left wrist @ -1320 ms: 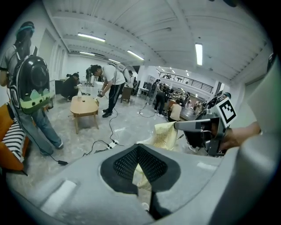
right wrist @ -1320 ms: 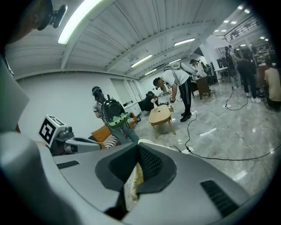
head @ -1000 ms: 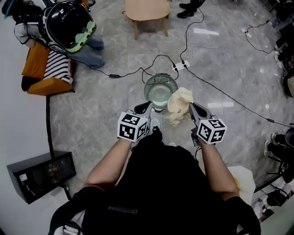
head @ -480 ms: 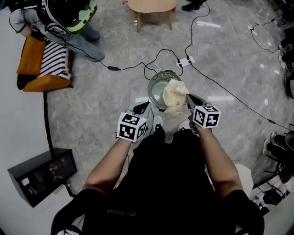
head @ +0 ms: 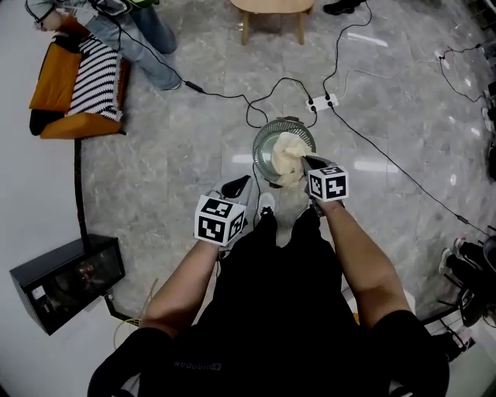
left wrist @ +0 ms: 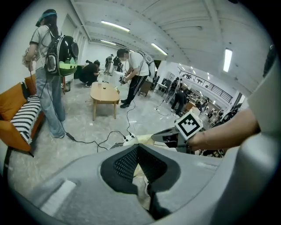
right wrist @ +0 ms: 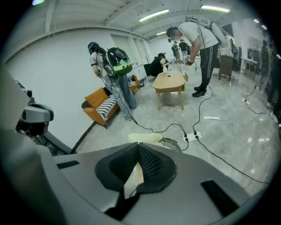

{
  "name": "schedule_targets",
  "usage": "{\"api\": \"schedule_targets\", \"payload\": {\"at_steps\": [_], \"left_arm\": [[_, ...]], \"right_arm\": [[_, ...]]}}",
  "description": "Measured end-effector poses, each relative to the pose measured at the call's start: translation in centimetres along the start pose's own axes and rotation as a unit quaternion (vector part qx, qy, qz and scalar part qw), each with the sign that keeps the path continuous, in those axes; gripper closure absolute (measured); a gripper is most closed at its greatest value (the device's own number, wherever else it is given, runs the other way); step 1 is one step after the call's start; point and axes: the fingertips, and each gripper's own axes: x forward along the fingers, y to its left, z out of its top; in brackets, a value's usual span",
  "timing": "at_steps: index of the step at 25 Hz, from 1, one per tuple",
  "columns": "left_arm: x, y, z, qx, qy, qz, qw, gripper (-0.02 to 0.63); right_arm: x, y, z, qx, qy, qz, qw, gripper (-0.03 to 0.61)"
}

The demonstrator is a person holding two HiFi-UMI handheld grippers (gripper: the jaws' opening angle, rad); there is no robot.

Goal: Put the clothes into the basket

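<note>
A round wire basket [head: 263, 143] stands on the grey floor in front of my feet. A cream cloth [head: 285, 153] hangs into it, bunched over its opening. My right gripper [head: 305, 161] is at the basket's right rim, shut on the cloth. In the right gripper view a strip of the cloth [right wrist: 134, 178] shows between the jaws of the right gripper [right wrist: 138, 147], with the basket [right wrist: 174, 144] just beyond. My left gripper [head: 245, 181] hangs left of the basket, apart from it. In the left gripper view the tips of the left gripper [left wrist: 138, 147] meet.
A power strip [head: 320, 101] and black cables [head: 232, 97] lie just behind the basket. A wooden table [head: 273, 9] stands farther back. An orange sofa with a striped cushion [head: 91, 77] and a person [head: 147, 27] are at far left. A black box [head: 66, 281] sits near left.
My right gripper has carried the cream cloth left and down, from beside the basket to over its opening. My left gripper has sunk slightly.
</note>
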Motion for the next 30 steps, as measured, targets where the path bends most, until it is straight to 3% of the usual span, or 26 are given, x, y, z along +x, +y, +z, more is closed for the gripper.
{"api": "schedule_targets", "payload": {"at_steps": [9,26,29,30], "left_arm": [[2.1,1.2,-0.8,-0.014,0.026,0.011,0.9995,0.611],[5.4,3.6,-2.4,-0.056,0.051,0.03,0.9967,0.611],[5.3,3.9,-2.3,-0.058,0.051,0.031,0.9965,0.611],[5.3,3.9,-2.3,-0.058,0.051,0.031,0.9965,0.611]], "right_arm": [[6.1,-2.1,-2.6,0.021,0.061,0.004,0.998,0.561],[13.2,-5.0,-3.7,0.022,0.109,0.001,0.994,0.558],[13.5,-4.7,-4.1,0.017,0.124,0.006,0.992,0.408],[13.5,-4.7,-4.2,0.017,0.127,0.007,0.992,0.4]]}}
